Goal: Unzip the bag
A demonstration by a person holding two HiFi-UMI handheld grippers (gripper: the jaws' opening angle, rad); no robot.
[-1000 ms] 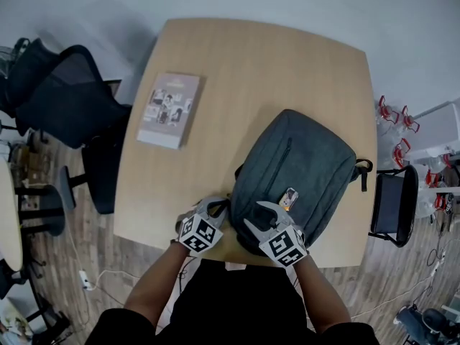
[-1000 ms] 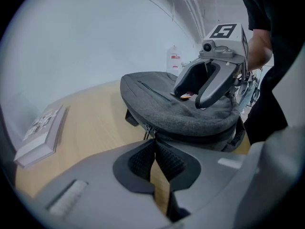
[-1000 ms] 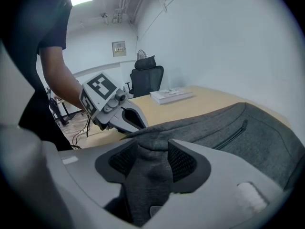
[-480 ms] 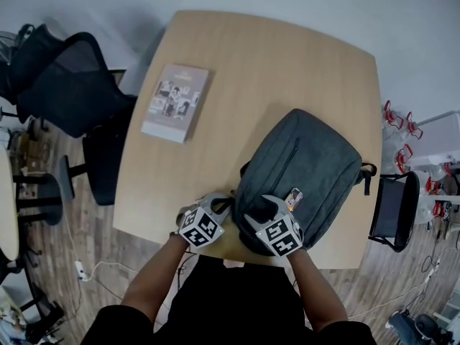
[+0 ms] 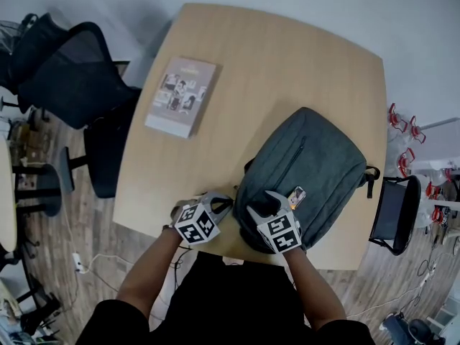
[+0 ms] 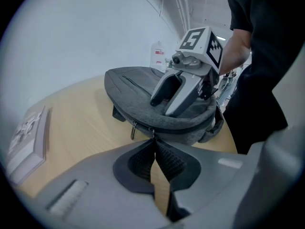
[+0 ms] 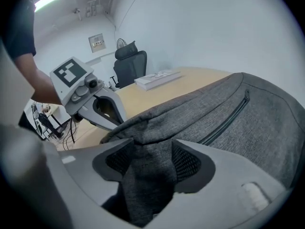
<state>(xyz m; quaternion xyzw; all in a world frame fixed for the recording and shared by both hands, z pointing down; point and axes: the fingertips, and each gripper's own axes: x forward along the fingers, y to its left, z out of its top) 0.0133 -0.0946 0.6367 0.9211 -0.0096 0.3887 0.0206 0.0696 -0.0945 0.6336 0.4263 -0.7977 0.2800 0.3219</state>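
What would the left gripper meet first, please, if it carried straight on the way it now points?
The near side wall of the backpack, right at its zipper pull. The left gripper has its fingers closed, with that pull apparently pinched at their tips, so there seems to be no gap left.

Bag (image 5: 305, 167) is laid on table (image 5: 266, 56), near-right qtr; book (image 5: 181, 95) is set far-left of bag; chair (image 5: 68, 85) is stood beyond table's left edge.

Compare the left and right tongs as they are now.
Left tongs are nearly shut; right tongs stand wide, having just closed a little. Left tongs pinch a zip pull; right tongs clamp a fold of the bag's grey cloth. Both hold the bag's near end.
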